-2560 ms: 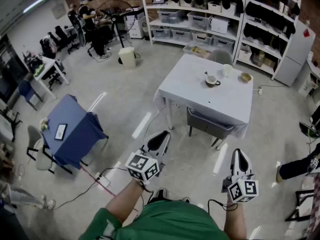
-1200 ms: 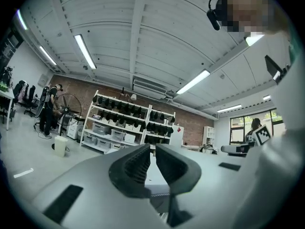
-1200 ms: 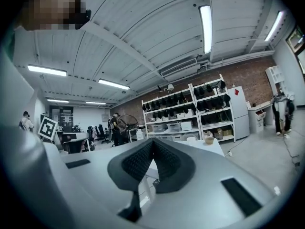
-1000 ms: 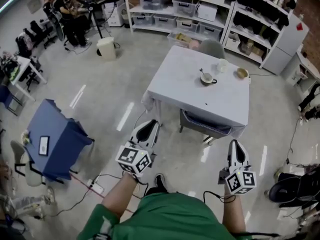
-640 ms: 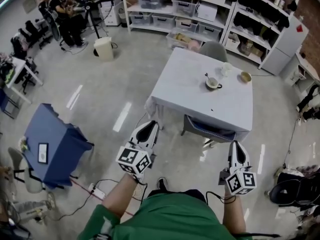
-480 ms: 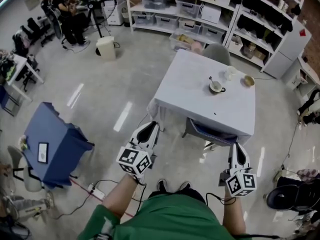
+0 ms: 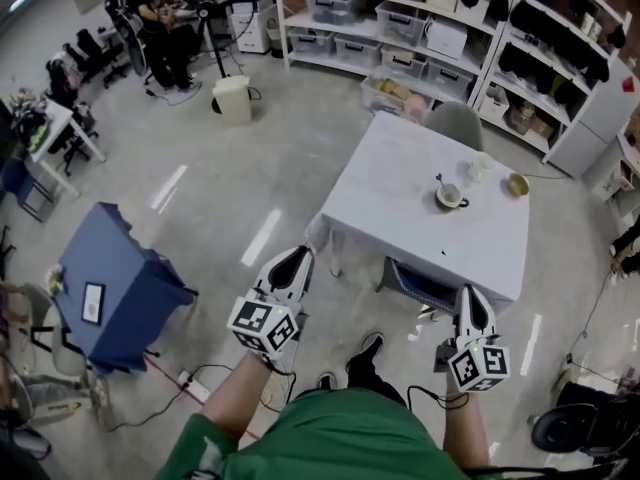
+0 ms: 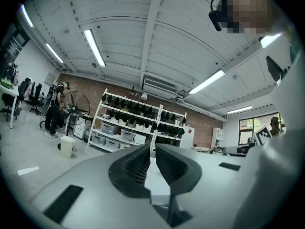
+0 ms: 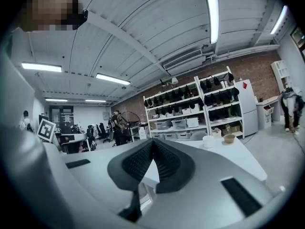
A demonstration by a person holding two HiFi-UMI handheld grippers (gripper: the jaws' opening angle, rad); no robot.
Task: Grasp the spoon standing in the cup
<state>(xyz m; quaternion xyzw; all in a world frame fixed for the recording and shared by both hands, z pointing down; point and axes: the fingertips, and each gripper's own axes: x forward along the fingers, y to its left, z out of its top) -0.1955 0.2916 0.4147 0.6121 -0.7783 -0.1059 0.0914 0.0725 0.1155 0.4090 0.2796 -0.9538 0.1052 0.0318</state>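
A dark cup (image 7: 451,197) on a saucer stands on the white table (image 7: 400,203), with a spoon (image 7: 441,182) upright in it. A white cup (image 7: 480,165) and a small bowl (image 7: 516,184) sit beside it. Both grippers hang low over the floor, well short of the table. My left gripper (image 7: 297,255) (image 8: 151,149) is shut with nothing in it. My right gripper (image 7: 470,293) (image 9: 152,142) is also shut and holds nothing. The right gripper view shows the white cup (image 9: 208,141) and the bowl (image 9: 229,138); the spoon cup is hidden there.
A chair (image 7: 425,283) is tucked under the table's near side and a grey one (image 7: 455,123) stands at the far side. A blue-draped table (image 7: 120,283) stands left. Cables and a power strip (image 7: 195,386) lie on the floor. Shelving (image 7: 420,28) lines the back wall.
The table has drifted right and lower in the head view as the person steps; a foot now shows ahead. Both grippers keep their pose and stay shut.
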